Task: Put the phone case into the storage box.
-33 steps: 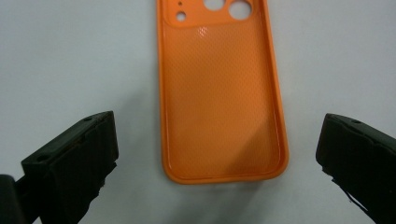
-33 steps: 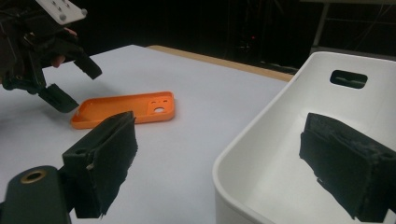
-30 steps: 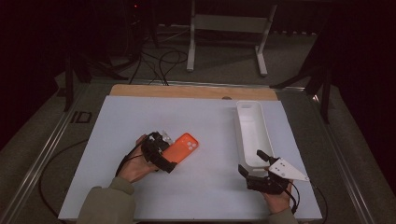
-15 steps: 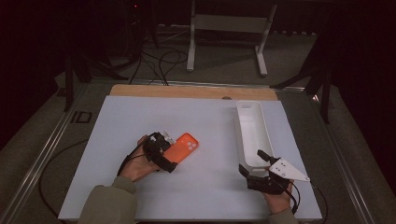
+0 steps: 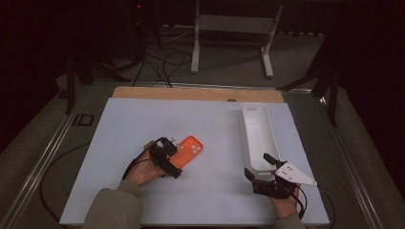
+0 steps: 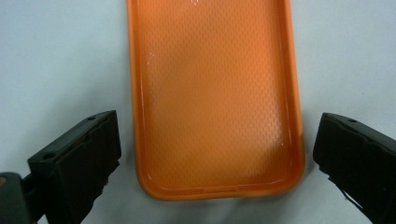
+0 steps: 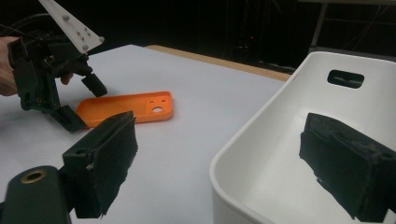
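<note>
Your left hand-held gripper [image 6: 210,154], jaws spread, straddles the orange phone case [image 6: 212,93], whose long axis runs straight ahead; your right hand-held gripper [image 5: 261,168] waits open.

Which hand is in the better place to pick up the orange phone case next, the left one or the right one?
Left. The left tool is open with its jaws on either side of the orange phone case. The right tool is open at the near end of the white bin, away from the case.
</note>
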